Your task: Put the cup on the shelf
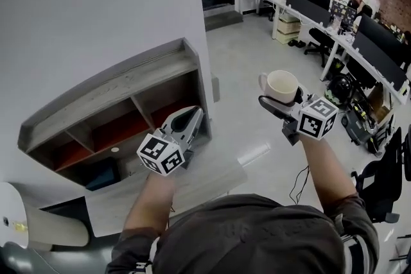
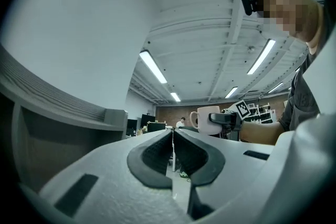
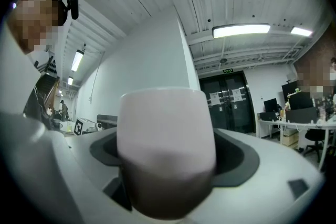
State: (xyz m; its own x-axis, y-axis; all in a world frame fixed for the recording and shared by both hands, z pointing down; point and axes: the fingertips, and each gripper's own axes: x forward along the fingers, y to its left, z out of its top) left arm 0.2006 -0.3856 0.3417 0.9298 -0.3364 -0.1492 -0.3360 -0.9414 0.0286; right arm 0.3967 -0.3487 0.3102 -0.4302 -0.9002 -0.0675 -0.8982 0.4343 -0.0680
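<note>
The cup (image 1: 282, 86), a pale mug, is carried upright in the air over the floor (image 1: 237, 54), at about 2 o'clock in the head view, with its handle turned toward 9 o'clock. The right gripper (image 1: 280, 101) is clamped on its lower body; in the right gripper view the mug fills the gap between the two dark pads, and its rim stands above them.

The left gripper (image 1: 191, 115) sits at 8 o'clock from the cup, its jaws pressed together with nothing between them, only a thin seam showing in its own view. It is held just in front of the right end of the shelf (image 1: 115, 90).

The shelf, a wooden unit with open compartments and reddish inner panels, lies toward 9 o'clock from the cup, backed against a white wall (image 1: 96, 9). Its openings face the person, and the left gripper is the only thing between cup and shelf.

At 1 o'clock run desks (image 1: 321, 3) with dark monitors, well apart from the cup. A black office chair (image 1: 385, 183) stands at 4 o'clock near the frame edge. Bare floor lies under the cup.
</note>
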